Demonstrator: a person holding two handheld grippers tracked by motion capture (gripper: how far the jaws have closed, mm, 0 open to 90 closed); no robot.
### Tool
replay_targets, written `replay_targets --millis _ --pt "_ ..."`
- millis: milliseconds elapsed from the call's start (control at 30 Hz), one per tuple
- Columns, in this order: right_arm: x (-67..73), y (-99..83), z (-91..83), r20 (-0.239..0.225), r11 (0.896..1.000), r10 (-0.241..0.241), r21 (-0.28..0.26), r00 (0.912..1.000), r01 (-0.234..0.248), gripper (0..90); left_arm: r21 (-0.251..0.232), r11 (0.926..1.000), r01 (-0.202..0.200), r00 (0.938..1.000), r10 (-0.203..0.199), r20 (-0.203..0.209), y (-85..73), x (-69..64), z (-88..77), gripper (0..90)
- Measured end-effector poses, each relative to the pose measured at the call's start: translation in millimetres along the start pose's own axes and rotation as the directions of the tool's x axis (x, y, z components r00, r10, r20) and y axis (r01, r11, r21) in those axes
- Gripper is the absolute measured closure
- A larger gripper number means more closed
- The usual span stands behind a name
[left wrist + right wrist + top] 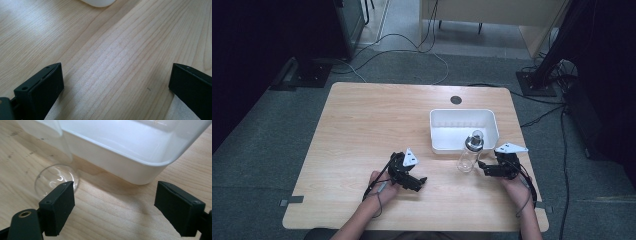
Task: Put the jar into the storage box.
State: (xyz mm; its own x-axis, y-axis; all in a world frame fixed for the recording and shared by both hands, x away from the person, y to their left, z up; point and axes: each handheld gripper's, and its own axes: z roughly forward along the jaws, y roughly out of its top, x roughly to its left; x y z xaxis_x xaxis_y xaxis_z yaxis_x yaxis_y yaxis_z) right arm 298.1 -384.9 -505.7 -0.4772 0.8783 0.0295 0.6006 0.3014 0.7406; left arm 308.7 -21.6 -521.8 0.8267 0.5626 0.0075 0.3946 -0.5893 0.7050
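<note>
A clear plastic bottle (469, 152) with a dark cap stands upright on the wooden table (362, 125), just in front of a white tub (438, 131). My right gripper (483, 169) sits open low over the table, right of the bottle; in the right gripper view its jaws are wide apart, the bottle's base (53, 178) is by the left jaw and the tub's corner (140, 173) lies ahead. My left gripper (421, 182) rests open near the table's front middle, over bare wood (112, 62) with nothing between its jaws.
The tub is empty and sits right of centre. A round dark grommet (456, 100) is set in the table behind it. Cables (412, 47) run over the grey floor beyond the far edge, and stands flank the table.
</note>
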Motion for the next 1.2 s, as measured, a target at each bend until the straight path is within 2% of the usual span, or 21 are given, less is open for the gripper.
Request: replay_targets --millis 200,433,567,800,1033,1200 --pt "3.9 4.5 -7.3 -0.021 1.0 -0.012 0.0 0.9997 0.012 16.0 0.0 1.0 0.0 1.0 0.0 0.0 0.0 0.0 0.0 0.0" --pt "8.6 8.3 -15.8 -0.053 0.998 -0.068 0.011 0.9963 0.069 16.0 0.0 1.0 0.0 1.0 0.0 0.0 0.0 0.0 0.0 0.0" --pt "10.0 10.9 -20.9 -0.076 0.998 -0.064 -0.007 0.9951 0.064 16.0 0.0 1.0 -0.001 1.0 0.001 0.0 0.0 0.0 0.0 0.0" --pt "16.5 13.9 -24.3 -0.113 0.995 -0.096 -0.004 0.989 0.096 16.0 0.0 1.0 0.0 1.0 0.0 0.0 0.0 0.0 0.0 0.0" --pt "25.6 19.0 -26.4 -0.149 0.992 -0.123 -0.038 0.9812 0.119 16.0 0.0 1.0 -0.001 1.0 0.001 0.0 0.0 0.0 0.0 0.0" --pt "29.8 19.6 -23.9 -0.152 0.99 -0.14 -0.023 0.9783 0.139 16.1 0.0 1.0 -0.001 1.0 0.001 0.001 0.1 0.1 0.1 0.0"
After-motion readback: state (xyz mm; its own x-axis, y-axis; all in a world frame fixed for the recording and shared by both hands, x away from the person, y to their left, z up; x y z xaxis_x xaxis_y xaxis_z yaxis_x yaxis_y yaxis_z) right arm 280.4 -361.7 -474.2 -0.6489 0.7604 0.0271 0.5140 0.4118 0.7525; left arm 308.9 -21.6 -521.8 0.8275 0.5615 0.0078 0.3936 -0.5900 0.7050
